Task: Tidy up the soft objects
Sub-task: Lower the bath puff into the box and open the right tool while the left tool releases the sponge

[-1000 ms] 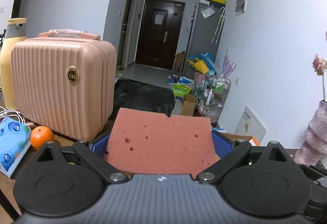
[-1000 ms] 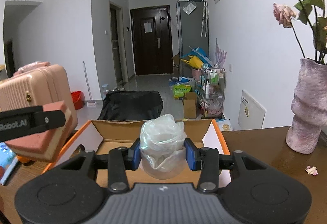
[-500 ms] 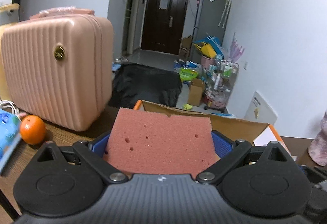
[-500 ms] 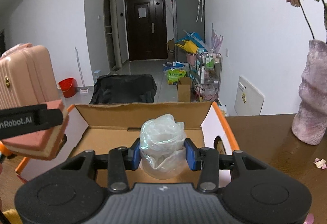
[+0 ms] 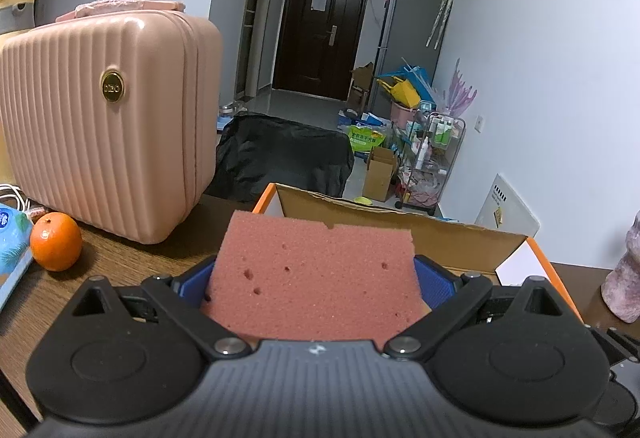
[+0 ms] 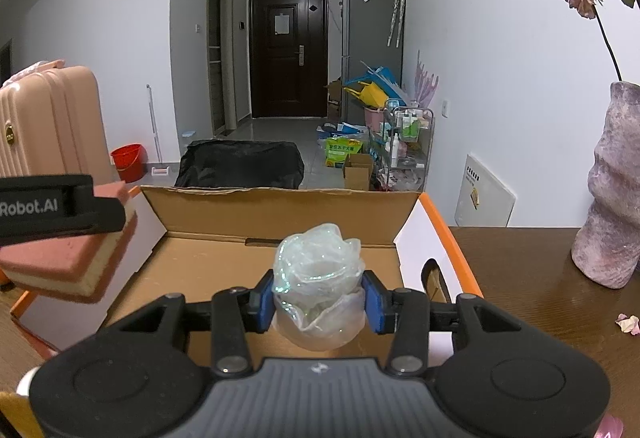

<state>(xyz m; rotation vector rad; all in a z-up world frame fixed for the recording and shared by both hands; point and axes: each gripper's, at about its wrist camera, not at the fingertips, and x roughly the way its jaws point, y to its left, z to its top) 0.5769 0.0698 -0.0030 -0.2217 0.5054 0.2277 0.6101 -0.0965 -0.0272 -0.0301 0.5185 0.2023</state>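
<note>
My left gripper [image 5: 314, 278] is shut on a pink sponge [image 5: 316, 278] with a yellow underside and holds it above the left edge of an open cardboard box [image 5: 400, 218]. The sponge also shows at the left of the right wrist view [image 6: 68, 262], with the left gripper's finger [image 6: 48, 206] across it. My right gripper [image 6: 318, 298] is shut on a crumpled clear plastic bag [image 6: 318, 286] and holds it over the box's bare floor [image 6: 208, 266].
A pink ribbed suitcase [image 5: 108, 126] stands left of the box, with an orange [image 5: 56, 242] and a blue tissue pack [image 5: 10, 242] before it. A purple vase [image 6: 612, 198] with dried roses stands on the wooden table [image 6: 532, 278] at right. Fallen petals [image 6: 628, 322] lie nearby.
Both grippers have moved forward and tilted down toward the box, so more of its inside shows. Each keeps its hold.
</note>
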